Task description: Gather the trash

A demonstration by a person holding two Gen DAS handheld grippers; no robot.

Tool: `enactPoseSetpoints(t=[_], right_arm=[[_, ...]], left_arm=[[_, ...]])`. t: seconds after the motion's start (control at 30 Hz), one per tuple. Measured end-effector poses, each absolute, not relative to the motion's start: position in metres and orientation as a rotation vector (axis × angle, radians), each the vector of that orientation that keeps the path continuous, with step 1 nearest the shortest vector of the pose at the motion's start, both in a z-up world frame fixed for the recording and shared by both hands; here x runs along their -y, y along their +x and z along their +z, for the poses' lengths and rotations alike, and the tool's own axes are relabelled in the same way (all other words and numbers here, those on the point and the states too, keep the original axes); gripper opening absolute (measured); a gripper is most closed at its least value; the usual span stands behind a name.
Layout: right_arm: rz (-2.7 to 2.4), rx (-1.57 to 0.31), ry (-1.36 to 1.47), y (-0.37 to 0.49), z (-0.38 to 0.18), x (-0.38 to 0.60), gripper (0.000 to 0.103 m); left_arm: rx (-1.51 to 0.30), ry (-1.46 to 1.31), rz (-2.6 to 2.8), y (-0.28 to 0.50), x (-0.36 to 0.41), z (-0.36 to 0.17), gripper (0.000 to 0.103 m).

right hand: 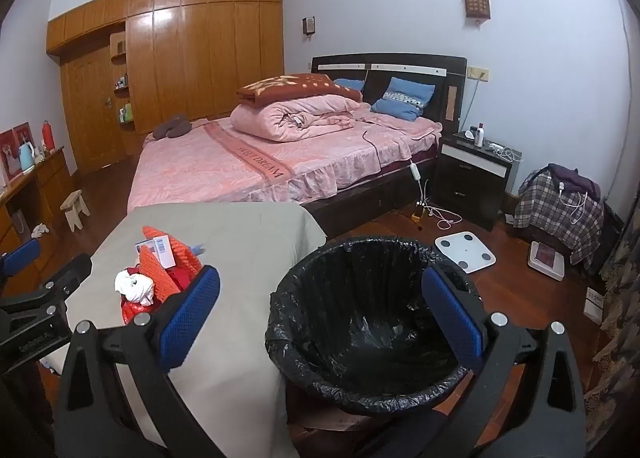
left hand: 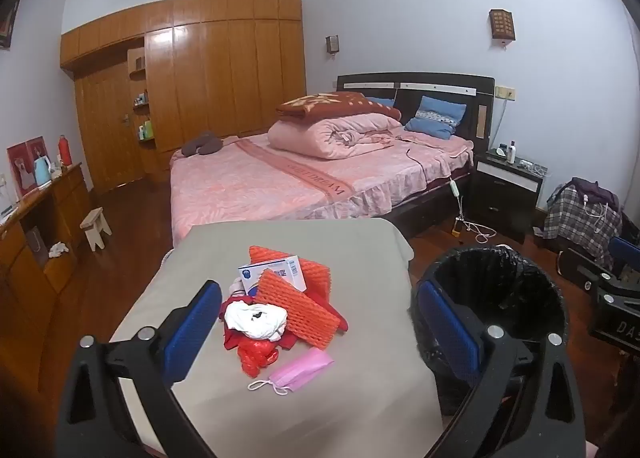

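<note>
A pile of trash lies on a table under a beige cloth (left hand: 288, 230). It holds orange foam nets (left hand: 298, 308), a white-and-blue box (left hand: 276, 272), a crumpled white tissue (left hand: 256, 320) and a red plastic bag (left hand: 256, 356). A pink face mask (left hand: 298, 368) lies nearest me. My left gripper (left hand: 318, 292) hovers open in front of the pile, holding nothing. Right of the table stands a bin with a black liner (right hand: 360, 310). My right gripper (right hand: 318, 282) hangs open over the bin's near rim, holding nothing. The right wrist view shows the tissue (right hand: 134, 286) and foam nets (right hand: 180, 262) at left.
A bed with pink covers (left hand: 280, 178) stands behind the table, with a dark nightstand (right hand: 468, 178) beside it. On the floor lie a white scale (right hand: 466, 252) and cables (right hand: 436, 214). A plaid-draped seat (right hand: 556, 210) is at right; a wooden cabinet (left hand: 36, 226) and stool (left hand: 96, 228) at left.
</note>
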State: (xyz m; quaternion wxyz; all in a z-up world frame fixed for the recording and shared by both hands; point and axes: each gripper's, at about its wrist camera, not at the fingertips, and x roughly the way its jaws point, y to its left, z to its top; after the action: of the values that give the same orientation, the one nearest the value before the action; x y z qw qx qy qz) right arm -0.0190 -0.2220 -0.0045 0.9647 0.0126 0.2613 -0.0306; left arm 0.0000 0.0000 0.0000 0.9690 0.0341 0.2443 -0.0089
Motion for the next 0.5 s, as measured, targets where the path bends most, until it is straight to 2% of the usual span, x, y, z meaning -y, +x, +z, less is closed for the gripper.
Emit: enactPoseSetpoints(t=[0.5], right_arm=[[-0.069,-0.528,0.018,-0.0180,-0.0055,0.2198,0.098]], left_arm=[[-0.495,0.063,-0.025,0.0003,-0.0025,0.0006,0.097]])
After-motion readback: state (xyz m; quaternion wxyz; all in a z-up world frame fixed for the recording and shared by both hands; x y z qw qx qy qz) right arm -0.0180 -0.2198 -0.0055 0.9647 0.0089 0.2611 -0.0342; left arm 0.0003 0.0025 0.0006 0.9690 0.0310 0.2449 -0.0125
